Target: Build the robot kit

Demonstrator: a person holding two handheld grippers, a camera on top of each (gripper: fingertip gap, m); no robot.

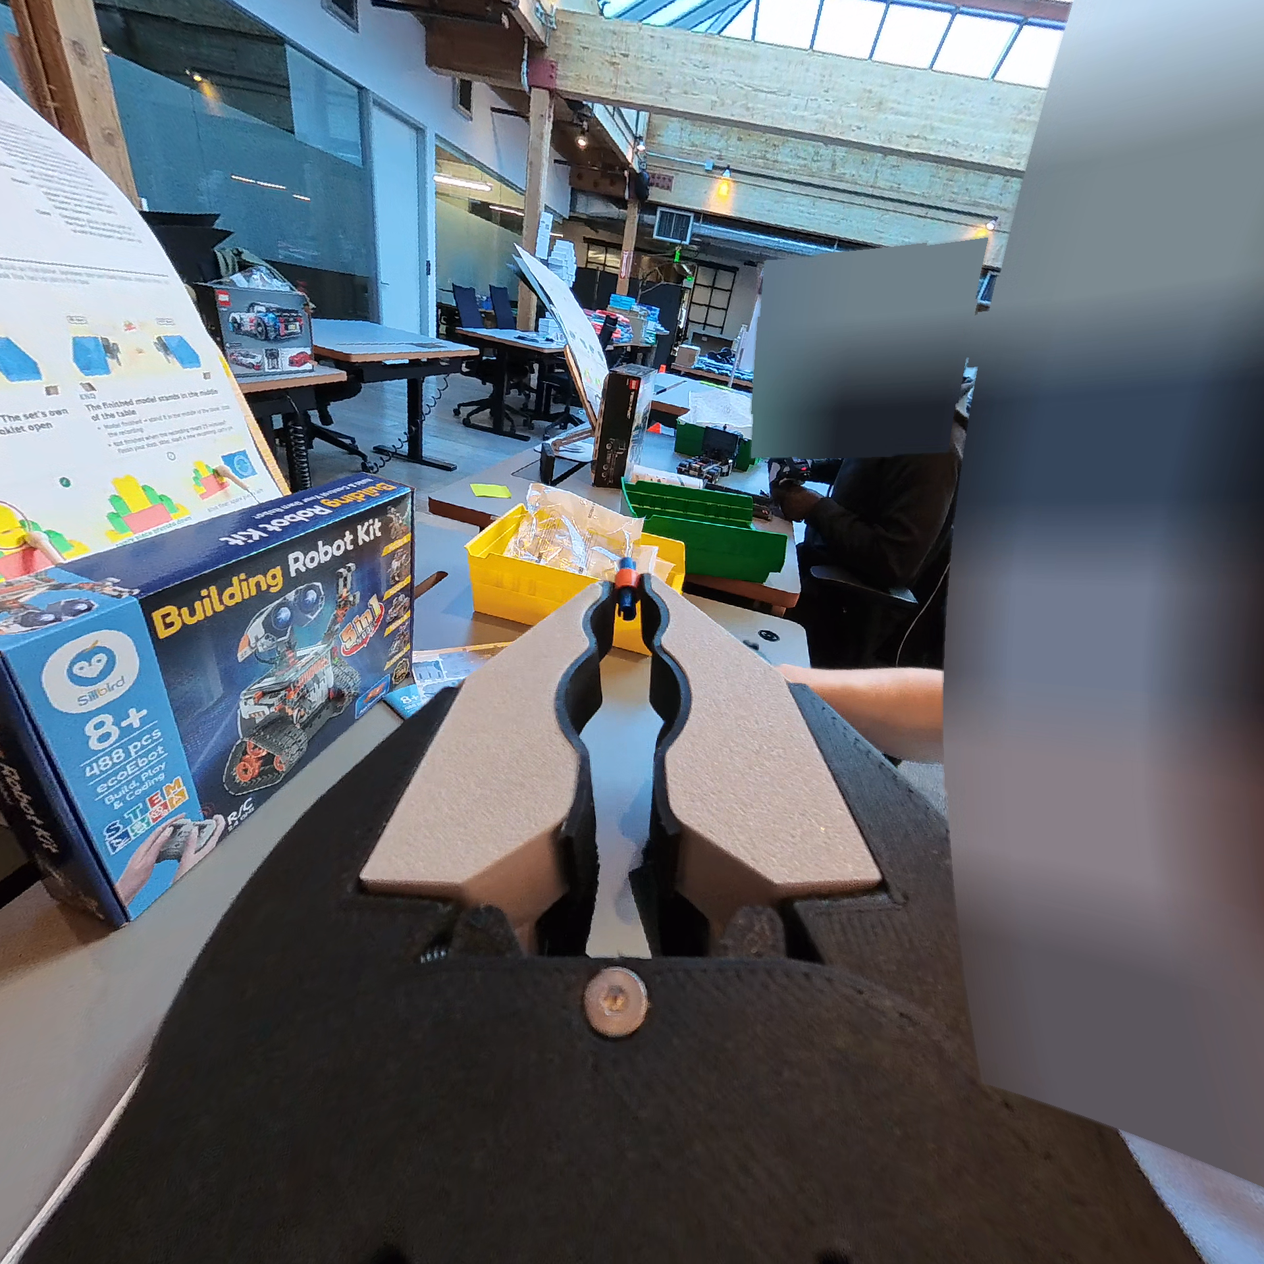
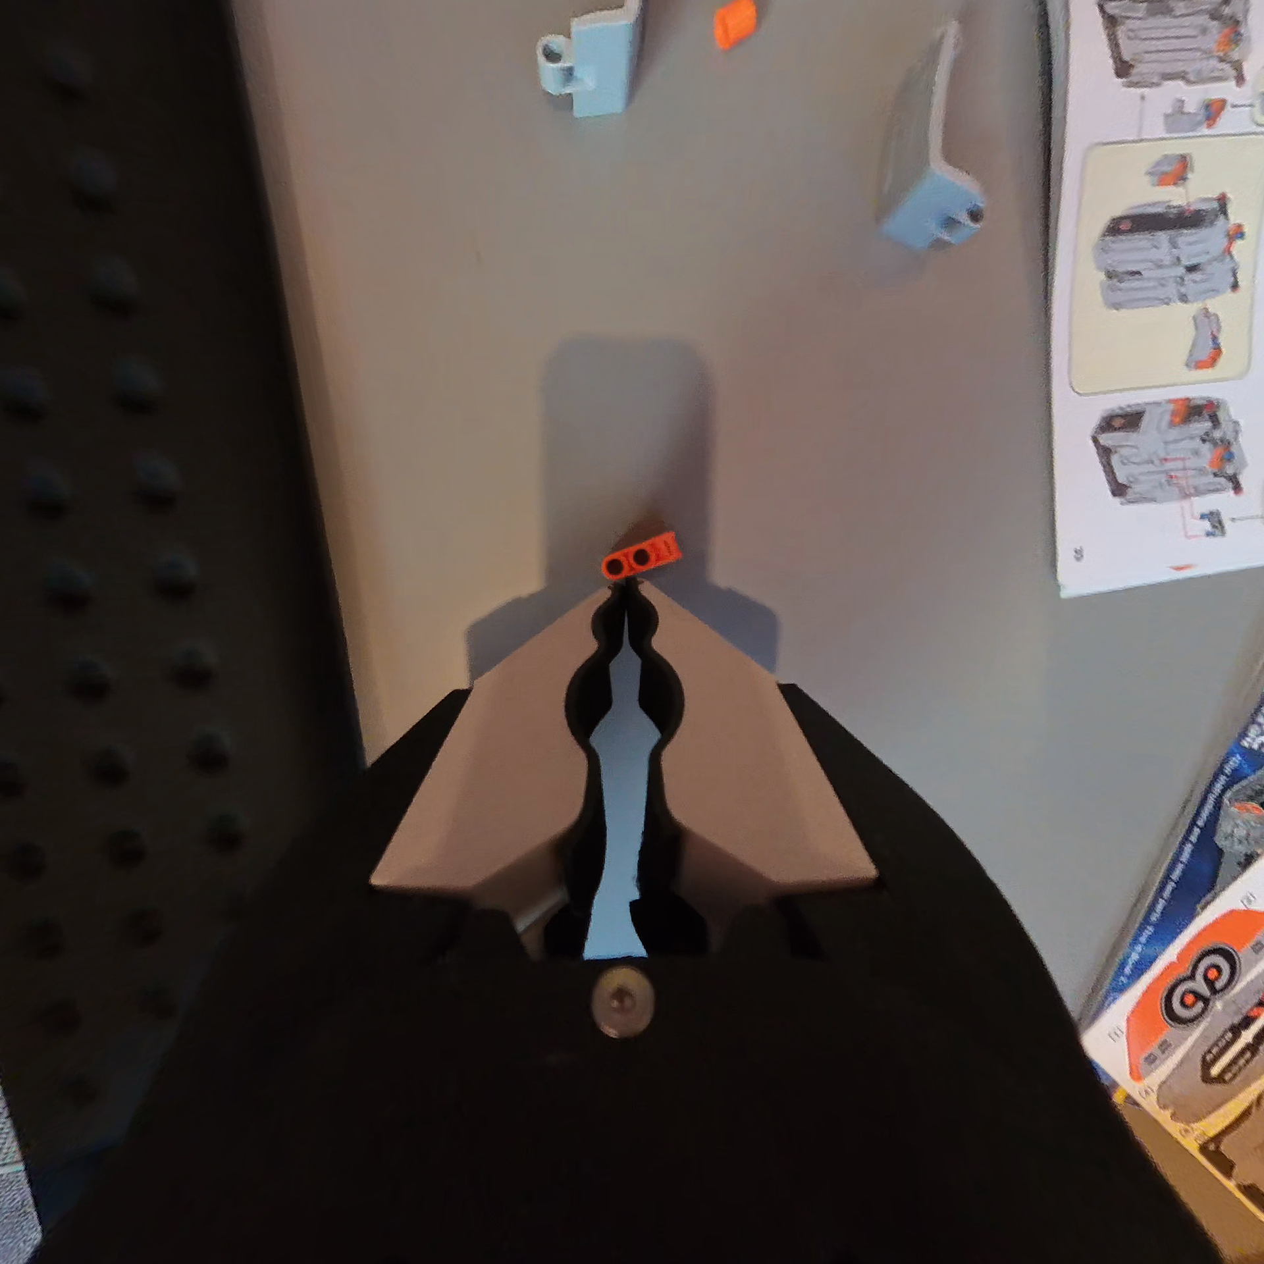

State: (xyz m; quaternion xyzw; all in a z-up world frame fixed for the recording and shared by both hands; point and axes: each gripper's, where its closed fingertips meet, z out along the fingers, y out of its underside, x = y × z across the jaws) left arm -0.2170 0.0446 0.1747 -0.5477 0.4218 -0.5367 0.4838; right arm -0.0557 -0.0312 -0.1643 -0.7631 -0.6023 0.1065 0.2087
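1. The left gripper point(image 1: 626, 589) is raised off the table, its jaws pinching a small orange-and-blue pin point(image 1: 625, 588) right at the tips; behind the tips the jaws stand a little apart.
2. Just past that pin sits a yellow bin point(image 1: 527, 581) with clear bags point(image 1: 574, 537) of parts in it, and beyond it green bins point(image 1: 711, 533).
3. To the left stands a blue kit box point(image 1: 205, 684), with a big instruction sheet point(image 1: 89, 356) propped up behind it.
4. A bare forearm point(image 1: 869, 704) shows at the right of the left wrist view, low over the table.
5. The right gripper point(image 2: 629, 588) points down at the grey table point(image 2: 821, 547), jaws pressed nearly together at the tips and nipping the lower edge of a small orange brick point(image 2: 641, 557) with two round holes facing up. I cannot tell whether the brick rests on the table.
6. Farther out on the table lie two grey-blue parts point(image 2: 595, 61) point(image 2: 923, 198), well apart, and another orange piece point(image 2: 735, 24) between them near the top edge.
7. An open booklet point(image 2: 1163, 294) lies to the right, with box corners point(image 2: 1190, 992) below it.
8. A black studded plate point(image 2: 123, 479) fills the left side.
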